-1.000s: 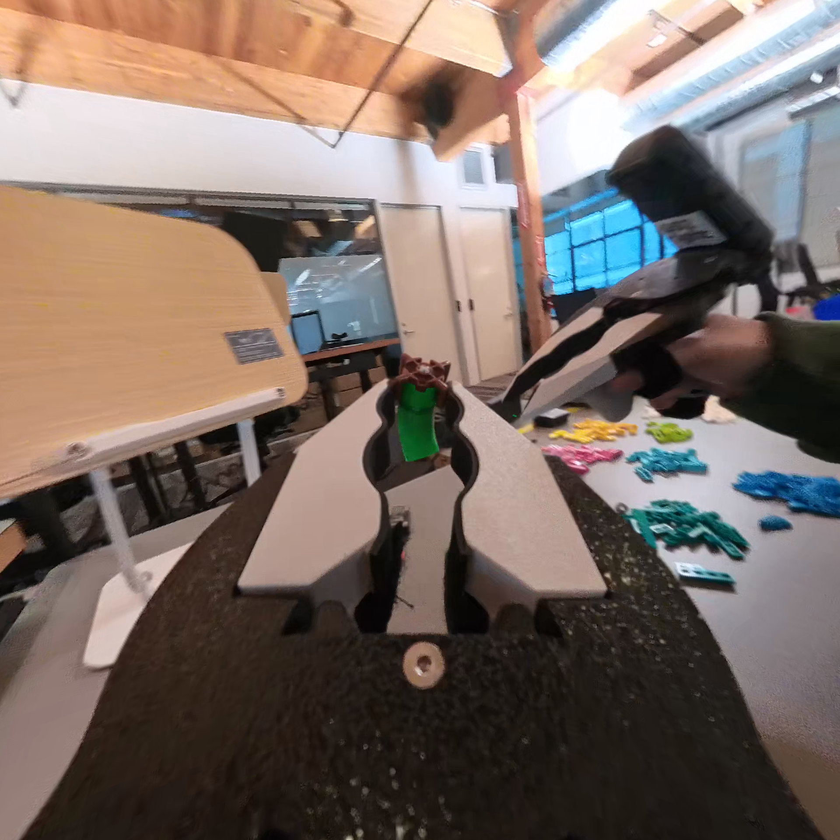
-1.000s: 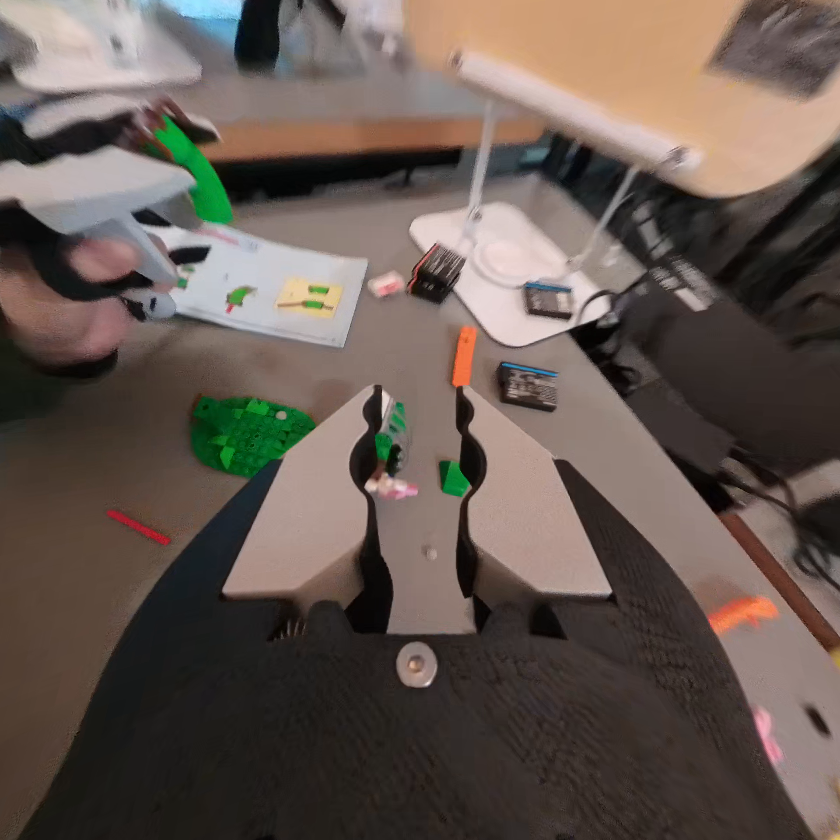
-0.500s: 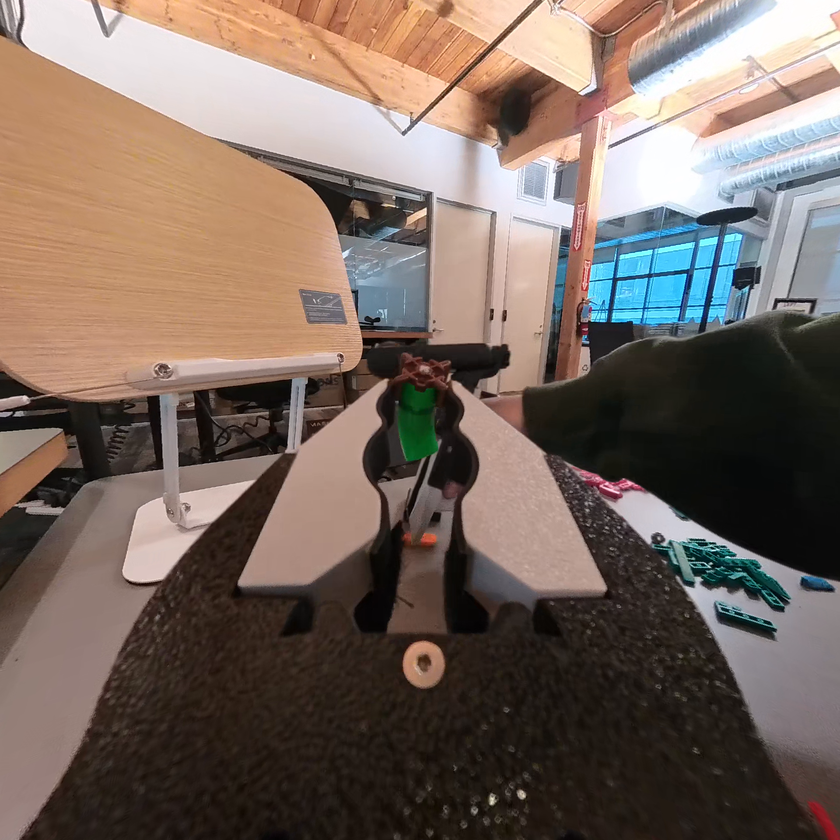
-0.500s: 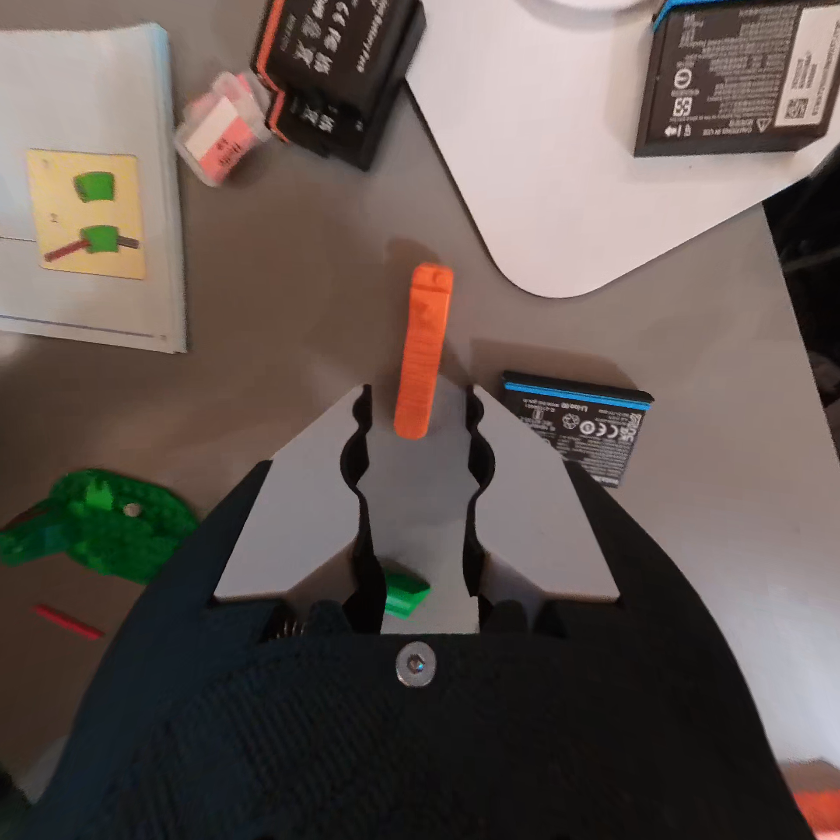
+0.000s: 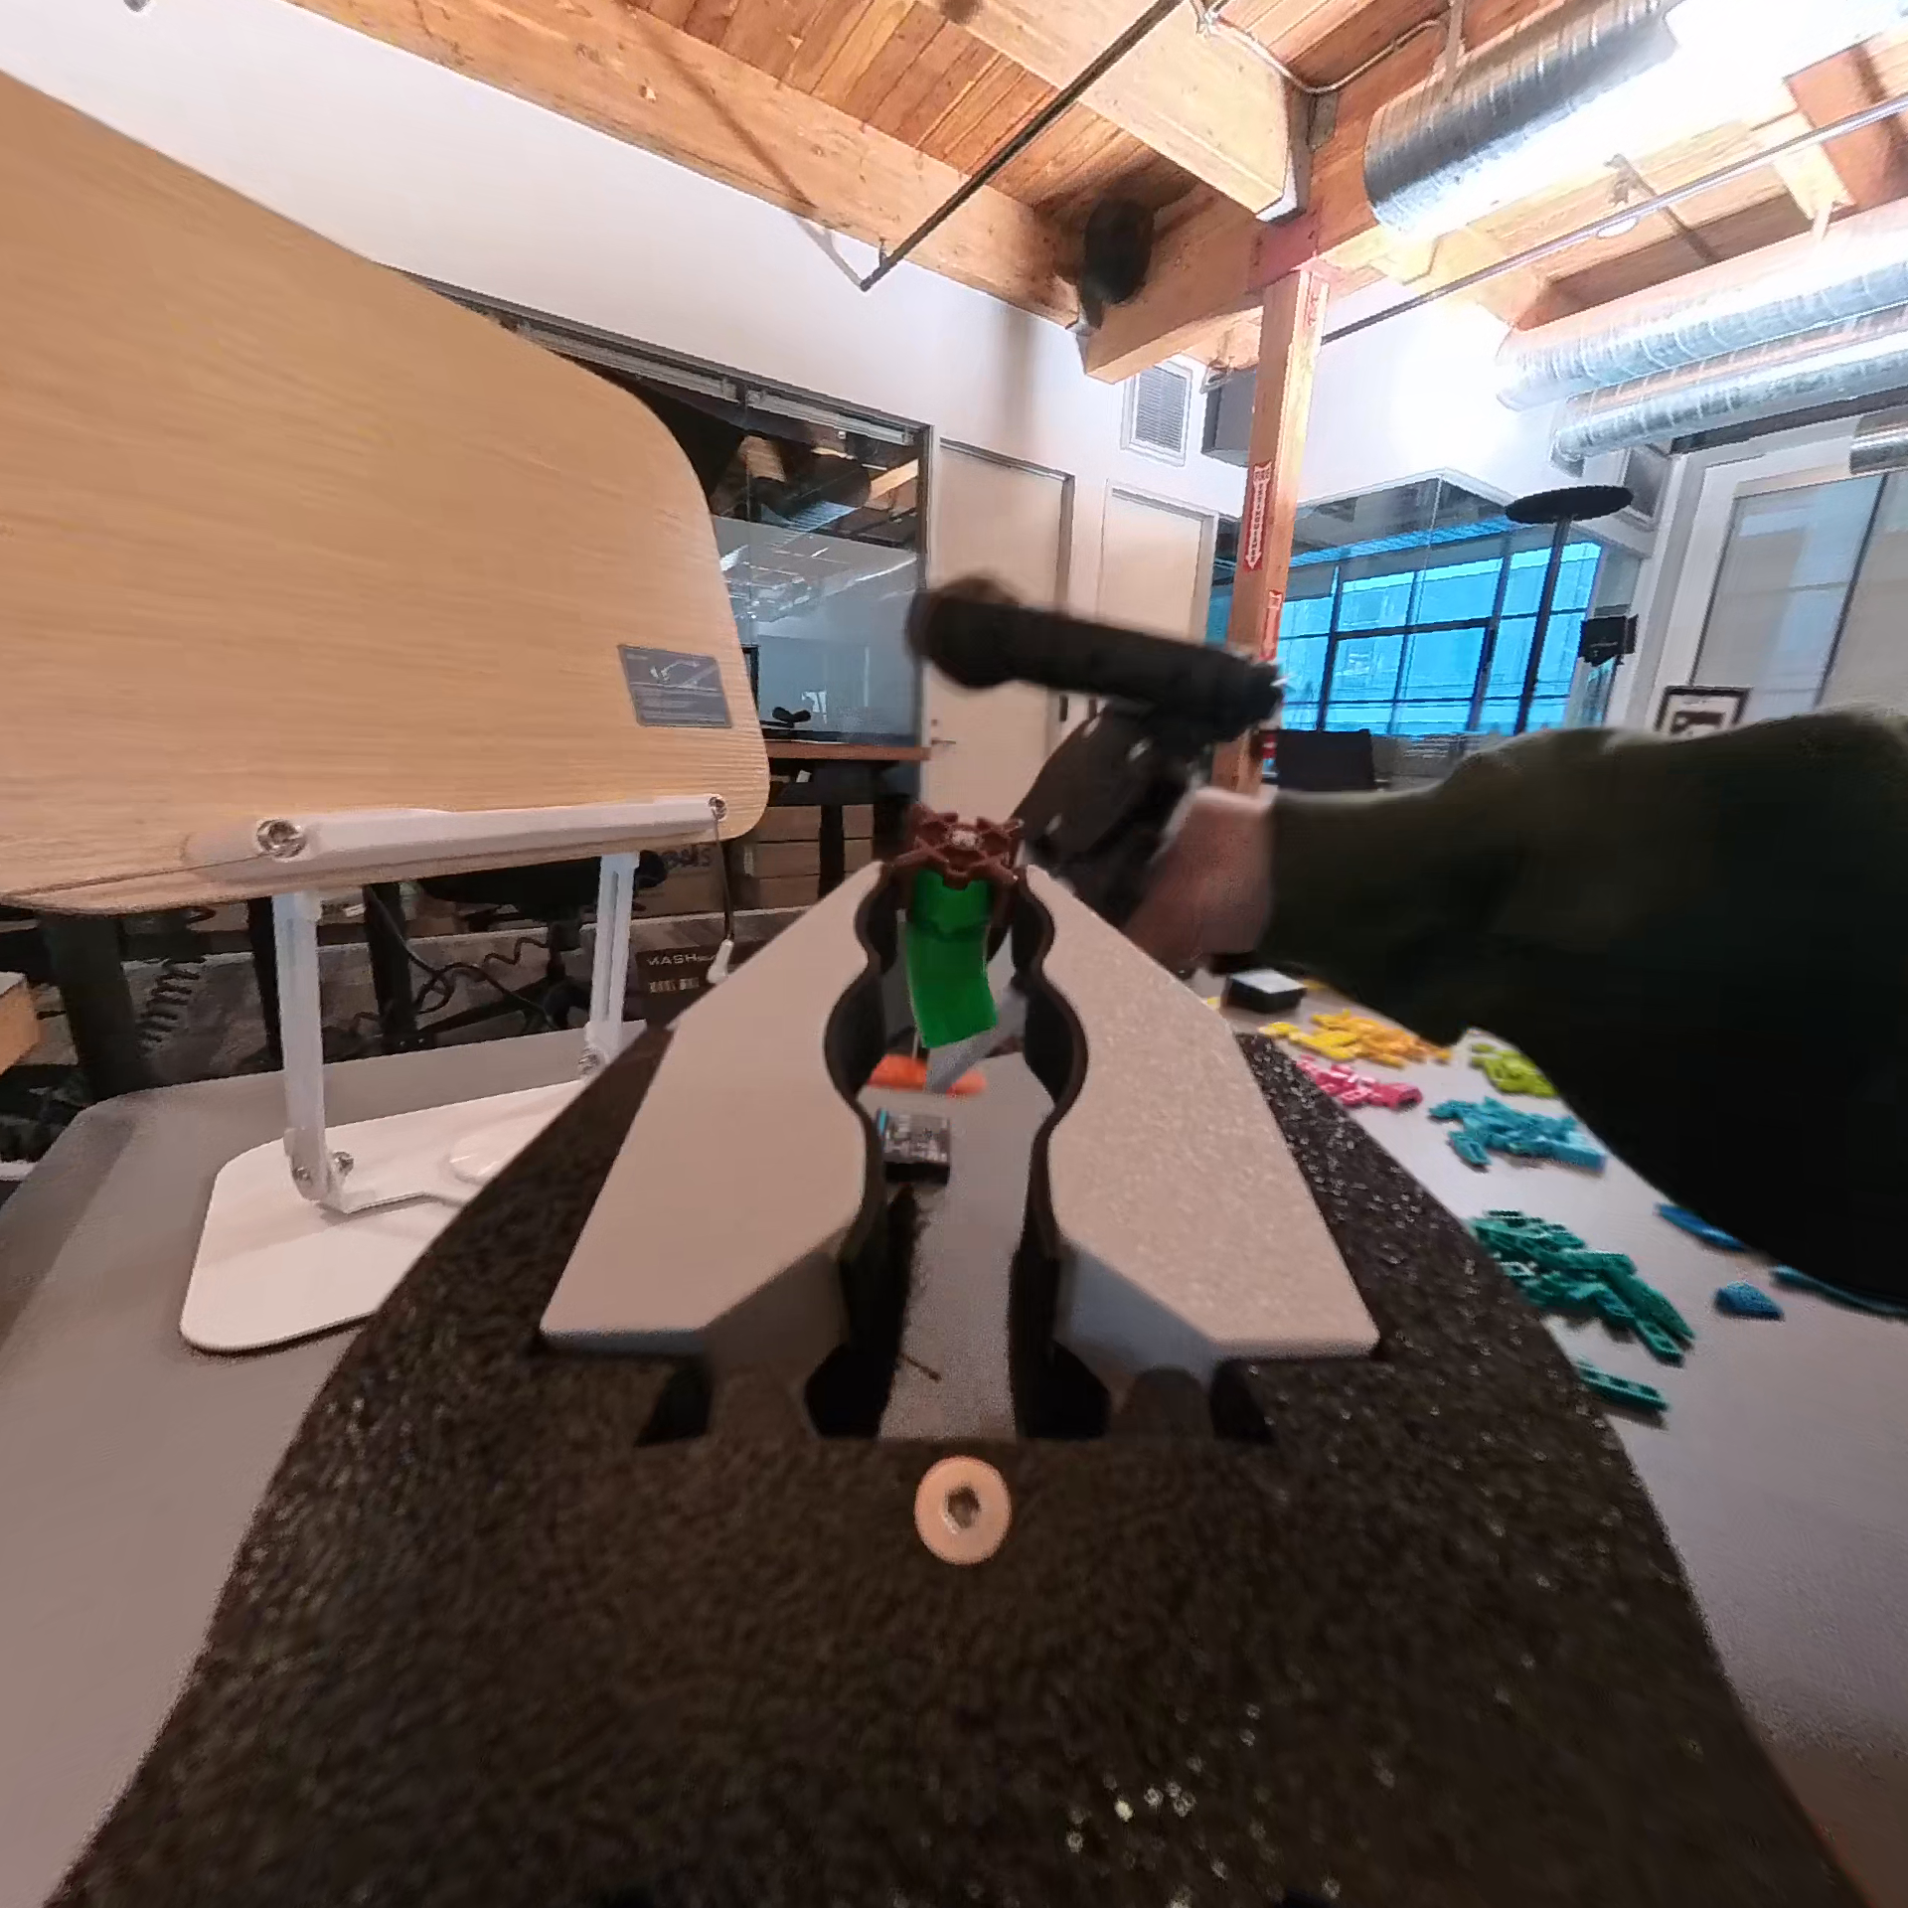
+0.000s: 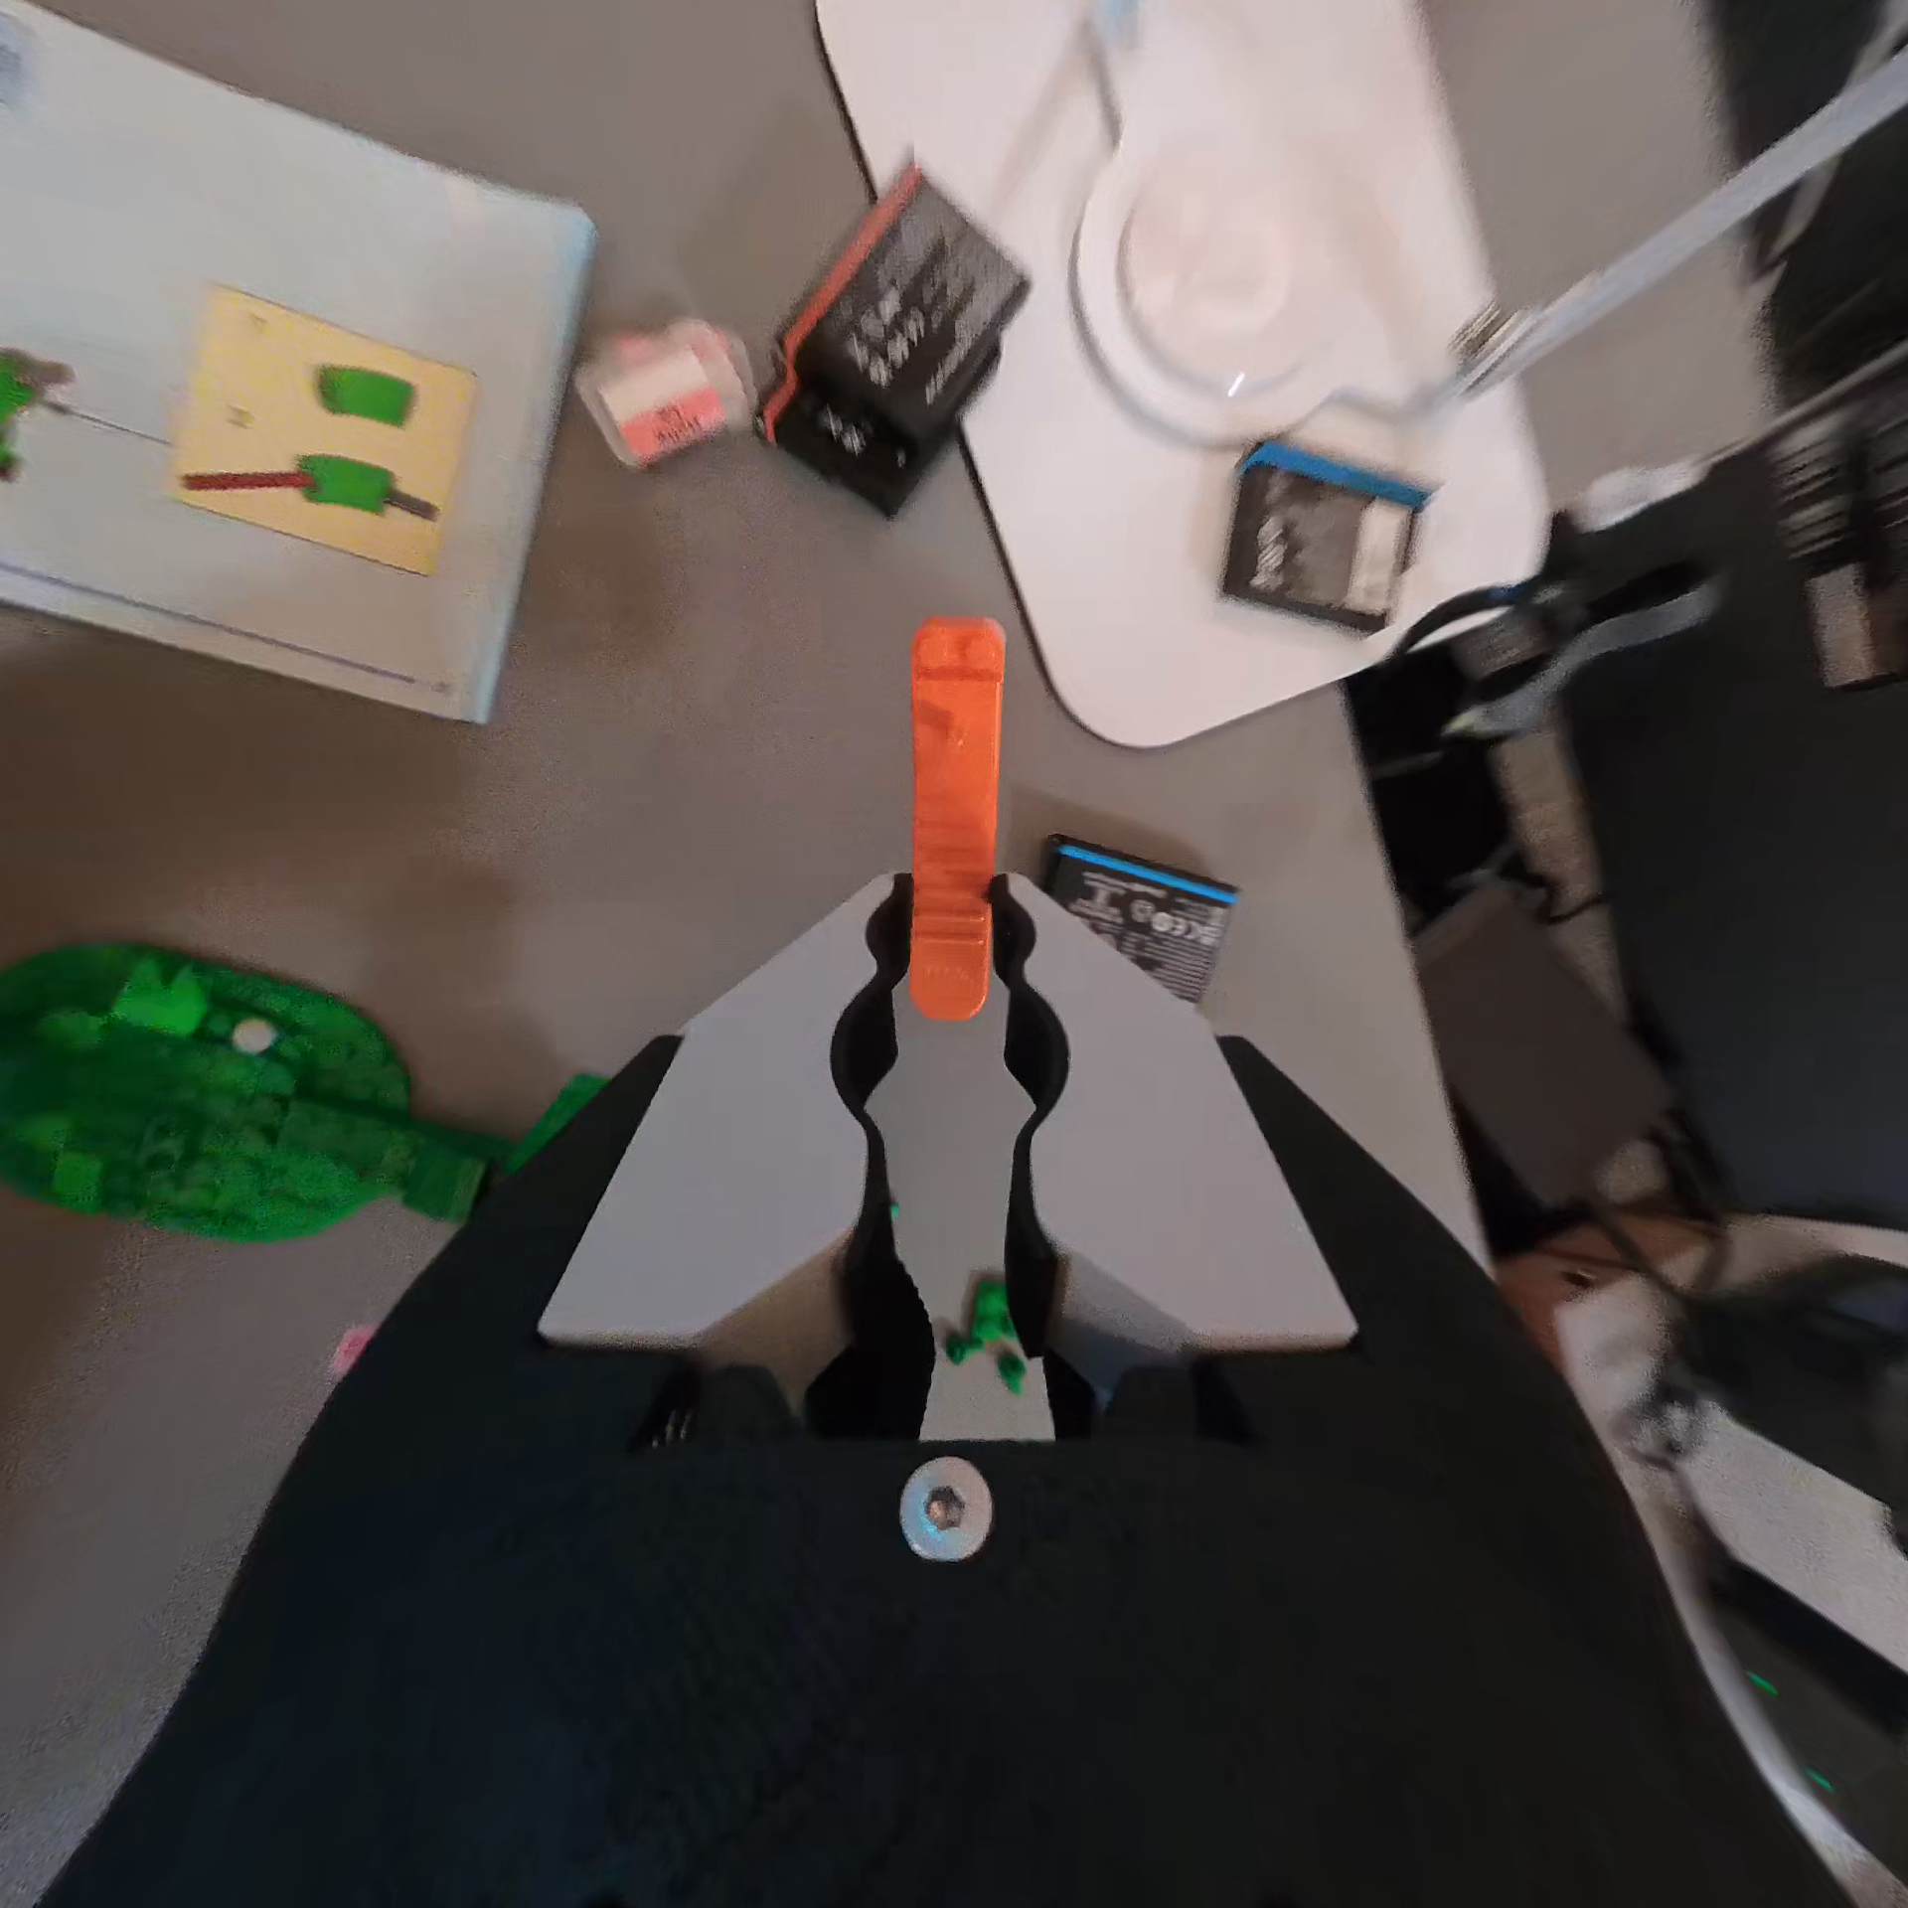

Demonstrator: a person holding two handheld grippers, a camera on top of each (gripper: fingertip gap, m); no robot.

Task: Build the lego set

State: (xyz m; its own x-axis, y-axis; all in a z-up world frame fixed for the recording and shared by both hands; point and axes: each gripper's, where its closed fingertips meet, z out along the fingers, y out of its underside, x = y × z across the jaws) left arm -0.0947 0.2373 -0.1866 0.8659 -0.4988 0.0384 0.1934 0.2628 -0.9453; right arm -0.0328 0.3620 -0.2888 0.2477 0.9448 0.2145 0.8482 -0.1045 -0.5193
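Observation:
My left gripper (image 5: pixel 955 893) is shut on a green lego piece (image 5: pixel 948 976) with a brown spiky top, held upright above the table. My right gripper (image 6: pixel 952 900) is shut on the near end of an orange brick separator (image 6: pixel 955 764), which points away from me over the grey table. In the left wrist view the right gripper (image 5: pixel 965 1053) points down at the table, held by a hand in a dark green sleeve (image 5: pixel 1611 960). A green lego base build (image 6: pixel 186 1094) lies to the left. The open instruction booklet (image 6: pixel 258 413) lies beyond it.
A wooden board on a white stand (image 5: pixel 310 619) is at the left, with its base (image 6: pixel 1187 578) beside the separator. Black batteries (image 6: pixel 898 341) (image 6: pixel 1146 919) and a pink case (image 6: pixel 671 398) lie nearby. Small green pieces (image 6: pixel 986 1332) sit under my right gripper. Sorted coloured piles (image 5: pixel 1580 1280) lie right. My right fingertips sit around 20 centimeters from my left ones. From the right gripper's tips to the green lego base build (image 6: pixel 186 1094) is close to 15 centimeters.
My right gripper swung from the air down over the orange separator, moved forward along it and closed its jaws on it. My left gripper kept hold of the green piece.

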